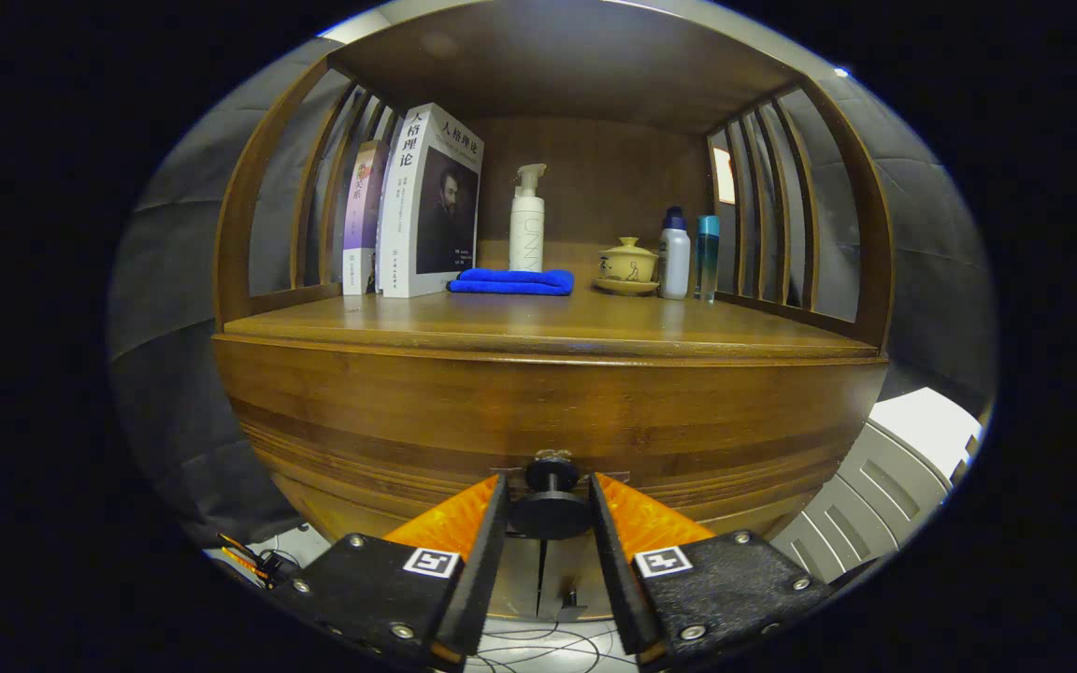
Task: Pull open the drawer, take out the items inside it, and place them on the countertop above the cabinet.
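Note:
The wooden cabinet's drawer front [538,411] stands closed right ahead of me. Its dark round knob [551,512] sits between my two fingers, and both pads press against its sides. My gripper [548,484] is shut on the knob, level with it. Above the drawer lies the countertop [595,327], a wooden shelf with slatted sides. The drawer's inside is hidden.
On the countertop stand two books [426,206] at the back left, a folded blue cloth [512,281], a white pump bottle [526,224], a lidded tea bowl [628,264] and two small bottles [688,254]. A white slatted object [884,477] sits low to the right of the cabinet.

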### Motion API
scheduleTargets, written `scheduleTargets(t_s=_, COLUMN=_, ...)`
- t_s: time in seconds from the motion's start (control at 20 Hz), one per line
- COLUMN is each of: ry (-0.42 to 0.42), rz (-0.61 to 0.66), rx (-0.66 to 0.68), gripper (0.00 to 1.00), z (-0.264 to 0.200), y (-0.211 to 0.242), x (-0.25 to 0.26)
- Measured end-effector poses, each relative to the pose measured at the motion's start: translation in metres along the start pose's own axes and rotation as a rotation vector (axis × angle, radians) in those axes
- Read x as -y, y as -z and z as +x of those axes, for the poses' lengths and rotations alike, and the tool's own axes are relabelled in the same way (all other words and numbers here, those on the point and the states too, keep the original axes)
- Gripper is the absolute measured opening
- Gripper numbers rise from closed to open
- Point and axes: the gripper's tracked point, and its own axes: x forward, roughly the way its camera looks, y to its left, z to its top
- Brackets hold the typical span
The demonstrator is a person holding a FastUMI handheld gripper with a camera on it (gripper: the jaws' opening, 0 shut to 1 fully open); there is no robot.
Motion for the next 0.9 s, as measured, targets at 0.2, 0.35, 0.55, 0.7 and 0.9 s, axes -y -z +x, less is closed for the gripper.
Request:
scheduleTargets(t_s=0.2, ry=-0.013, rz=0.052, rx=0.007, gripper=0.44, z=0.001, y=0.002, x=-0.001)
scheduleTargets(t_s=0.35, ry=-0.013, rz=0.041, rx=0.027, gripper=0.36, z=0.001, y=0.003, x=0.0)
scheduleTargets(t_s=0.55, ry=0.006, rz=0.055, rx=0.015, gripper=0.27, z=-0.002, y=0.004, x=0.0)
scheduleTargets(t_s=0.7, ry=0.003, rz=0.05, rx=0.006, gripper=0.27, z=-0.012, y=0.006, x=0.001)
scheduleTargets(t_s=0.9, ry=-0.001, rz=0.028, rx=0.004, gripper=0.27, z=-0.038, y=0.012, x=0.002)
